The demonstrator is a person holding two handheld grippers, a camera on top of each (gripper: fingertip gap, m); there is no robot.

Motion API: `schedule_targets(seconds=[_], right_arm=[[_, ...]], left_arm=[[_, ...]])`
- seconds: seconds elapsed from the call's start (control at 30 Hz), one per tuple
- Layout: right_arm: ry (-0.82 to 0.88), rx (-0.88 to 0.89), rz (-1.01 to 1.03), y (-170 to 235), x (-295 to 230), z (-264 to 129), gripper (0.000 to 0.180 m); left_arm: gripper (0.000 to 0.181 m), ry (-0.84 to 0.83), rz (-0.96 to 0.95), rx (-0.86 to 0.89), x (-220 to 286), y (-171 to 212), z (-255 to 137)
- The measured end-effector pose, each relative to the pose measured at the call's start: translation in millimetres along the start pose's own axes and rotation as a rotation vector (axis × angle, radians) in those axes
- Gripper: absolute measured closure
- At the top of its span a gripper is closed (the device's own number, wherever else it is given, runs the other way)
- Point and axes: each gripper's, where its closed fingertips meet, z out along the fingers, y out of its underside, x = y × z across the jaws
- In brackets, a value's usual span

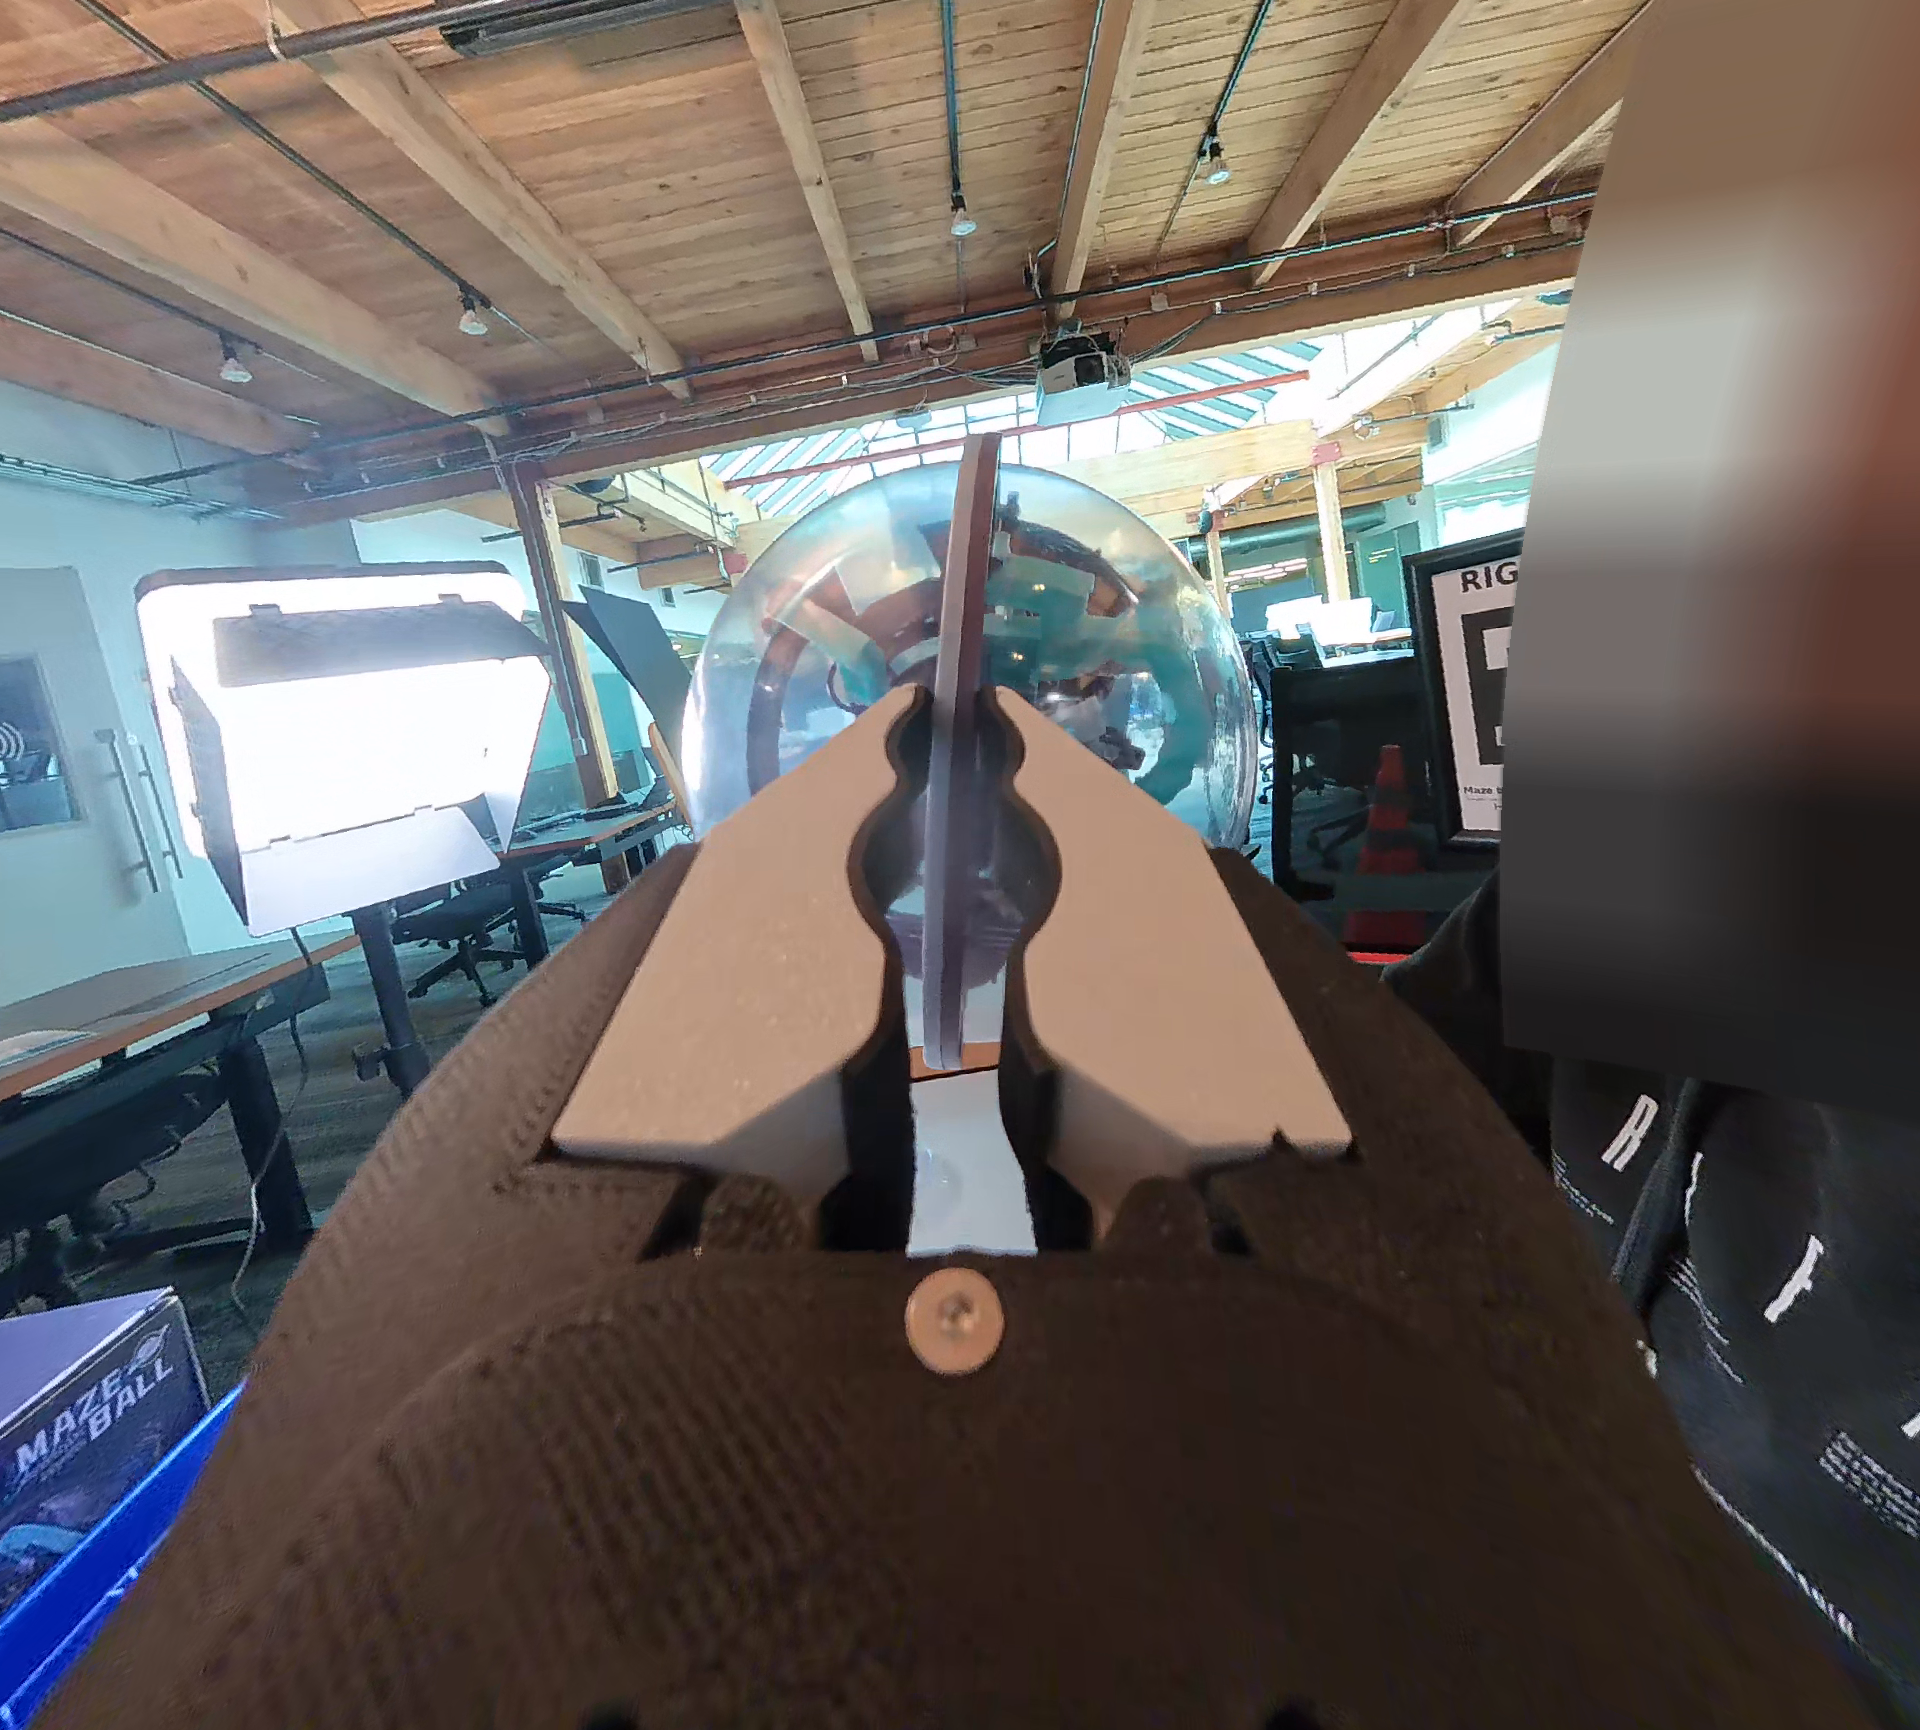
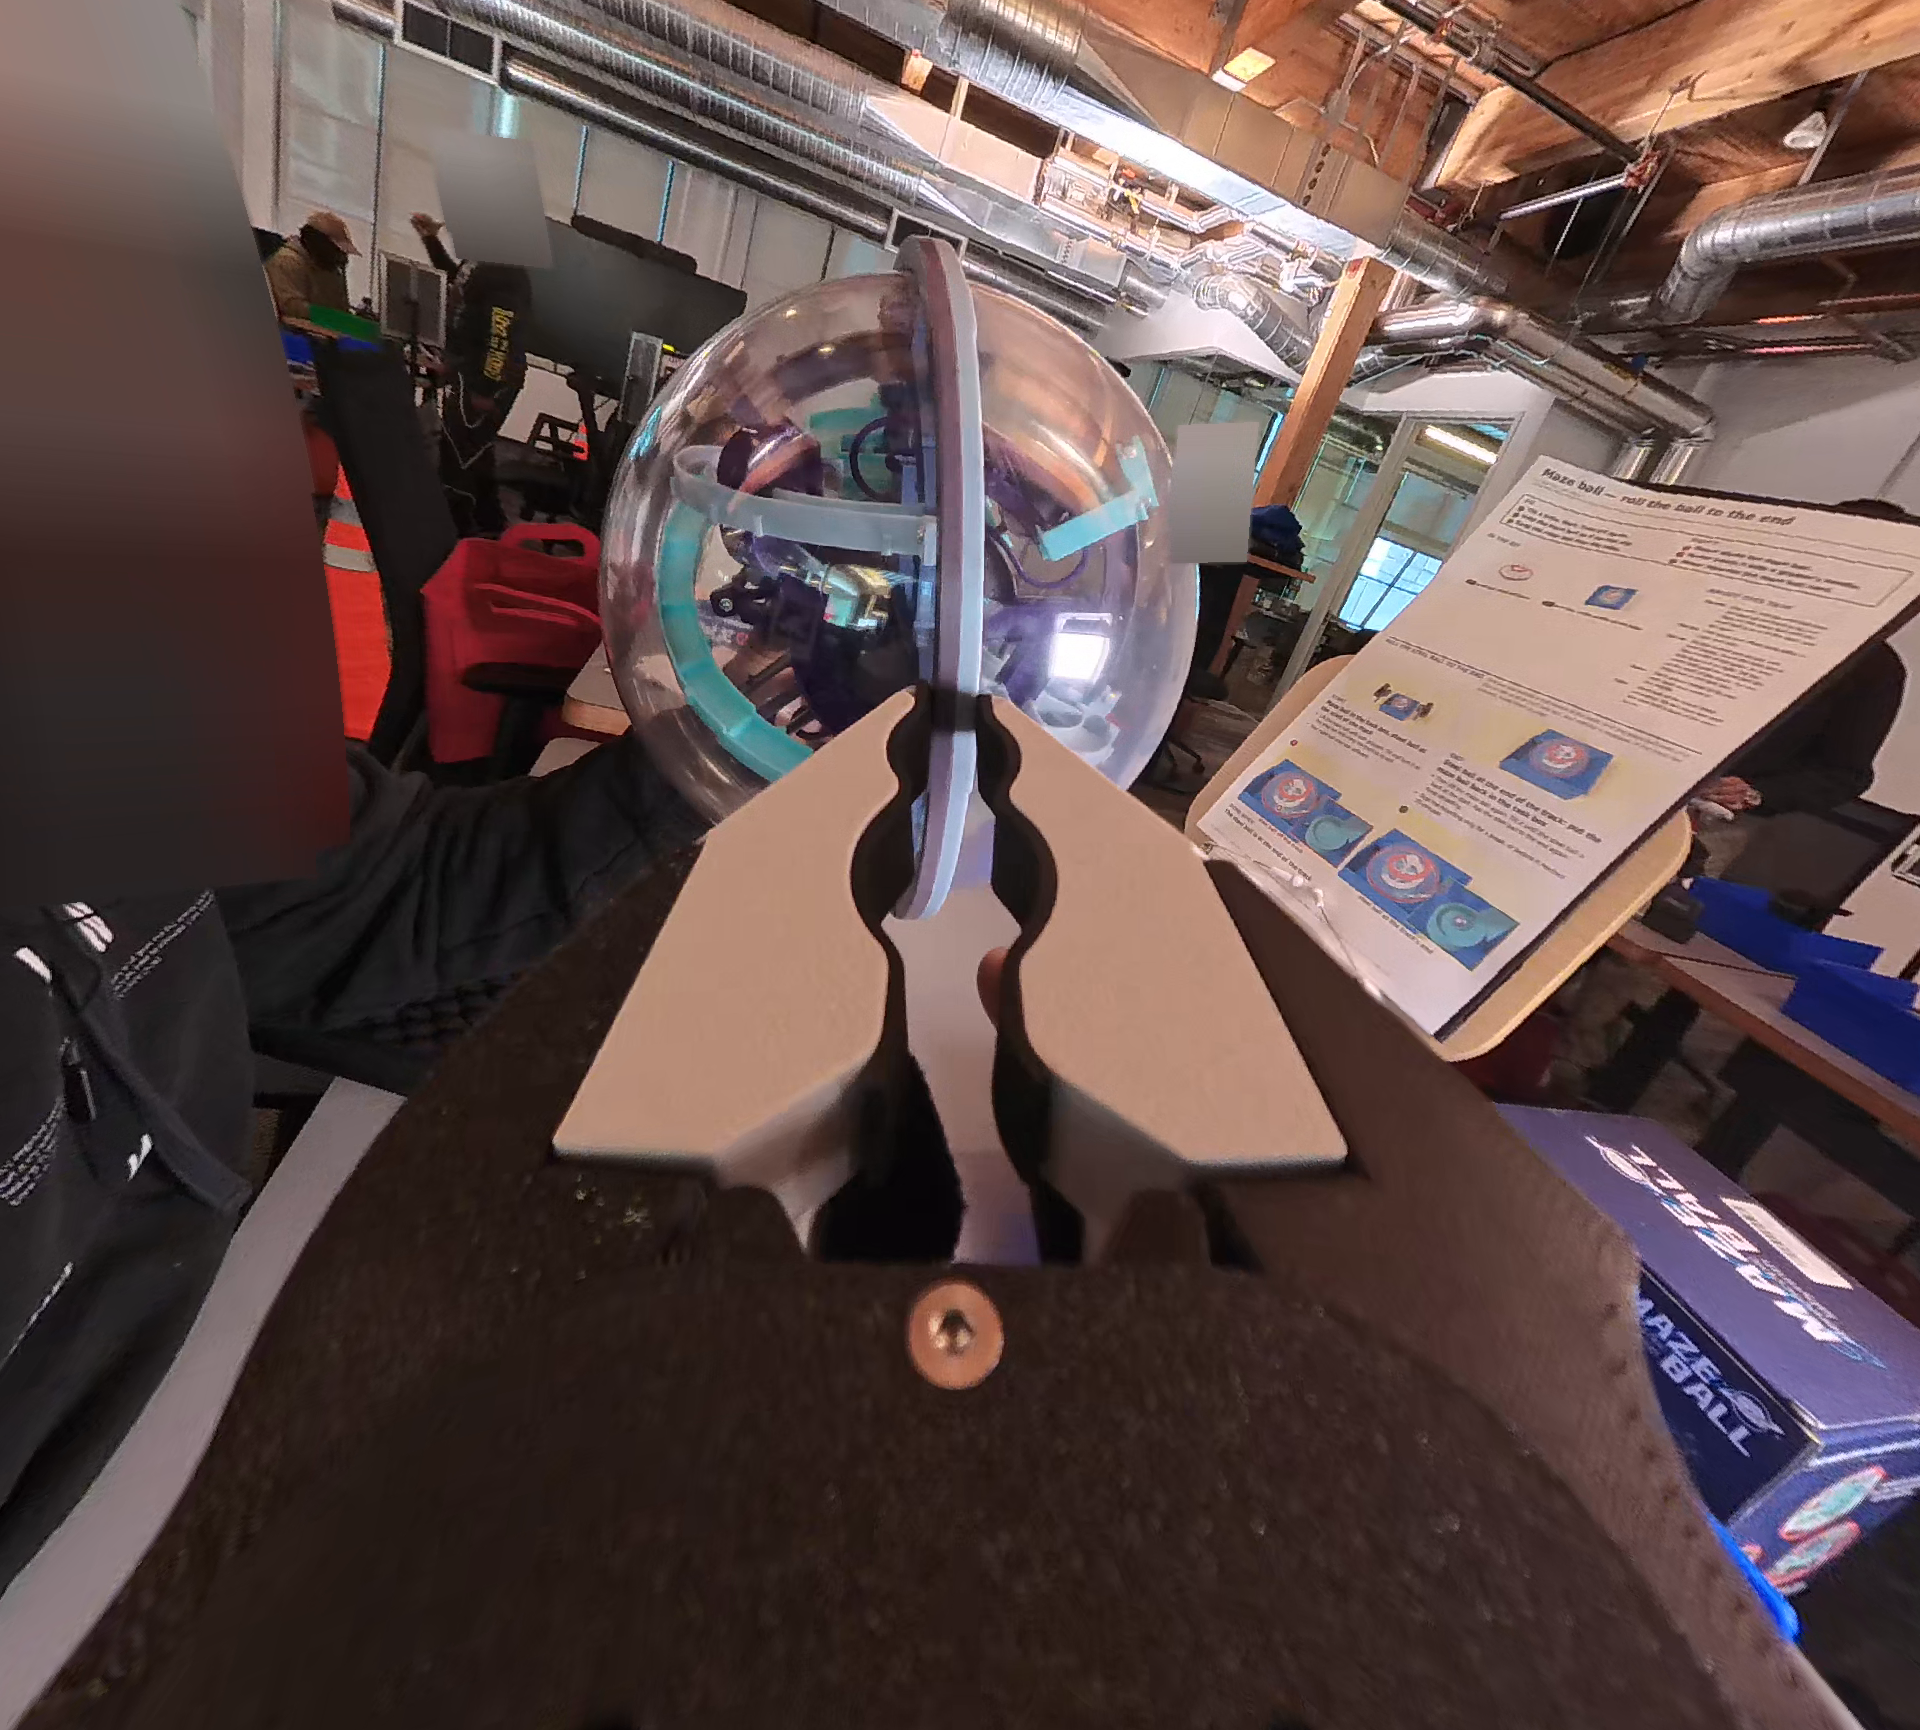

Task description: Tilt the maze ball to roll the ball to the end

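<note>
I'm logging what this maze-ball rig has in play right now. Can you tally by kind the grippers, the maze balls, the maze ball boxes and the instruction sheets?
Grippers: 2, the left gripper and the right gripper, each clamped on the ring.
Maze ball: 1.
Maze ball box: 1.
Instruction sheet: 1.
Total: 5.

Clear maze ball (image 2: 831,537) held aloft, its flat rim upright.

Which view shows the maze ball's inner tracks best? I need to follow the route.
The right wrist view: the maze ball is evenly lit, with teal and grey tracks distinct. In the left wrist view it is backlit, glary and partly hidden by the gripper.
</note>
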Motion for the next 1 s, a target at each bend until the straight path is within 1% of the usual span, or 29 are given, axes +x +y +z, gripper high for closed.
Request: schedule_targets(seconds=[0.17, 0.33, 0.47, 0.6, 0.9, 1.0], right_arm=[[-0.006, 0.021, -0.053, -1.1, -2.5, -0.8, 0.174], [0.001, 0.026, -0.068, -4.0, -3.7, -2.0, 0.174], [0.01, 0.008, -0.09, -2.1, -3.2, -3.8, 0.174], [0.005, 0.026, -0.115, -1.6, -2.2, -6.2, 0.174], [0.002, 0.045, -0.162, 0.4, -2.7, -6.4, 0.174], [0.002, 0.043, -0.154, 2.4, -1.6, -5.5, 0.174]], left_arm=[[0.173, 0.017, 0.05, 0.002, 4.6, -0.1, 0.4], [0.173, 0.047, 0.088, 0.003, 2.3, 8.8, -3.2], [0.173, 0.076, 0.084, 0.022, 1.1, 14.3, -4.5], [0.173, 0.105, 0.163, 0.017, 11.1, 15.2, -2.6], [0.173, 0.112, 0.229, 0.011, 18.4, 13.7, -2.0], [0.173, 0.103, 0.225, 0.008, 18.2, 11.9, -1.9]])
